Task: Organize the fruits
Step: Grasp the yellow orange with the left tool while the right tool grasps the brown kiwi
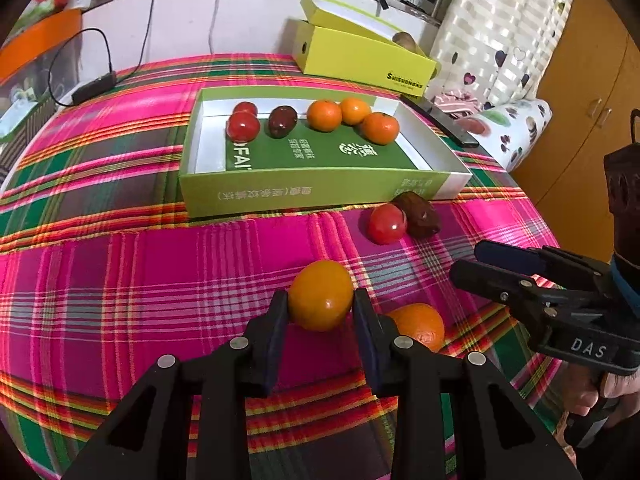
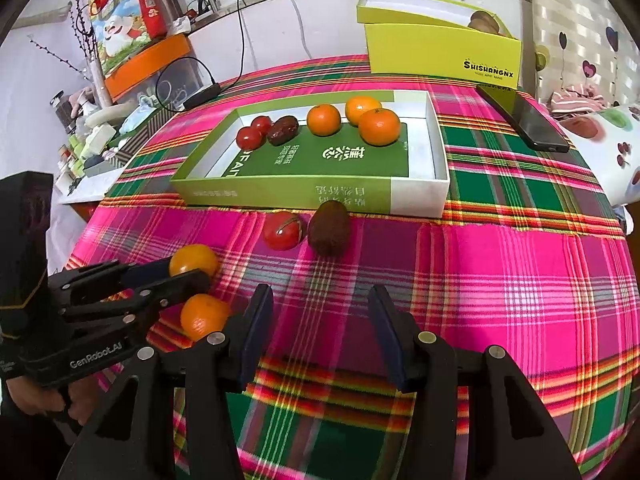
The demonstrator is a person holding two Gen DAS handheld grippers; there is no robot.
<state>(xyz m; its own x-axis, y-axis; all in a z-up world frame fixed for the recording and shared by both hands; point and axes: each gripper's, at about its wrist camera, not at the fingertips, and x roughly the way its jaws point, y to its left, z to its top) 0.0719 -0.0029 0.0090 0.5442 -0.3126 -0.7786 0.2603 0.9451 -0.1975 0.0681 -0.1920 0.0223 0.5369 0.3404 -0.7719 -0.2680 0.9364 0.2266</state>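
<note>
My left gripper [image 1: 320,304] is shut on an orange [image 1: 321,295], which also shows in the right wrist view [image 2: 193,259]. A second orange [image 1: 420,325] lies on the cloth just right of it [image 2: 204,316]. A red tomato [image 1: 386,224] and a brown date [image 1: 418,213] lie in front of the green box [image 1: 320,194]. The box holds three oranges [image 1: 352,118], two tomatoes [image 1: 243,126] and a dark date [image 1: 282,121]. My right gripper [image 2: 320,320] is open and empty above the cloth, short of the tomato [image 2: 282,230] and date [image 2: 330,227].
A yellow box [image 2: 440,50] with a kiwi inside stands at the far edge. A black phone [image 2: 522,116] lies right of the green box. A black adapter with cables [image 1: 94,87] sits at the far left. Clutter and a shelf stand beyond the table's left edge.
</note>
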